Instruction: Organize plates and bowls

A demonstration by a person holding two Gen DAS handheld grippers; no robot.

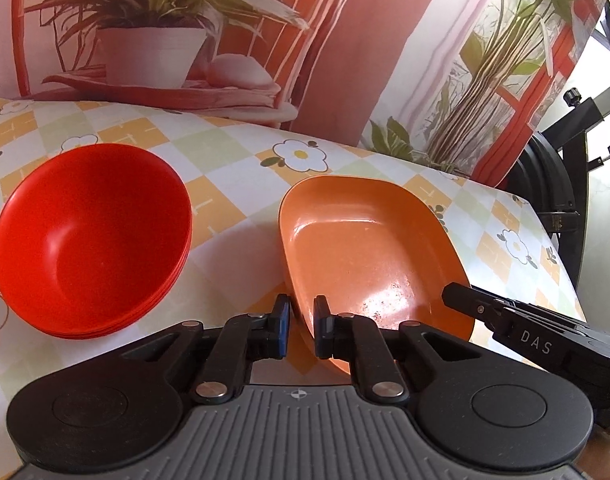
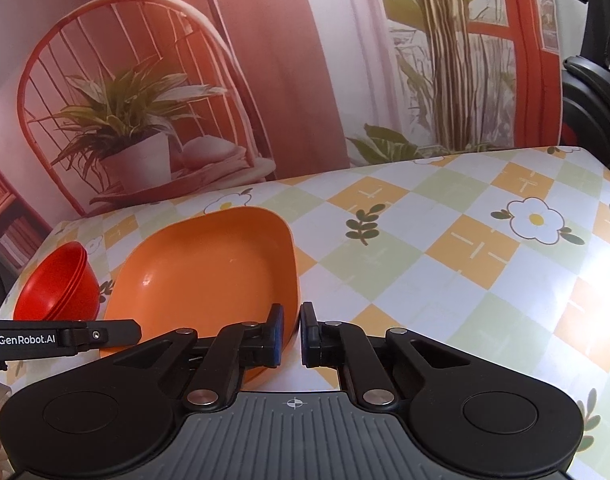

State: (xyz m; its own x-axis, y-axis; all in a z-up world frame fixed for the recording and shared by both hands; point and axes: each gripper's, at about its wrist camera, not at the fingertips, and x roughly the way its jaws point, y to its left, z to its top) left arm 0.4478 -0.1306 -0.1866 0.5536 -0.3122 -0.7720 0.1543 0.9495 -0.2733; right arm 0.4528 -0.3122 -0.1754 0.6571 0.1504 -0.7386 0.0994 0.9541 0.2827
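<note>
The orange rounded-square plastic plate [image 1: 365, 248] has a raised rim, a flat glossy floor and scuffed highlights near its near edge. It sits on the table covered in a checked flower-print cloth [image 2: 445, 248], right of the stack of red round plastic bowls [image 1: 89, 240]. The bowls are nested; their rims show as thin layers, and the exact count cannot be read.

The left gripper [image 1: 303, 330] has its jaws narrowly apart, one on each side of the plate's near left rim. Whether the pads press on the rim cannot be told.

The right gripper [image 2: 292, 332] has a similar narrow gap straddling the plate's near right rim; contact is likewise unclear. The gripper bodies hide the plate's near edge in both views.
</note>
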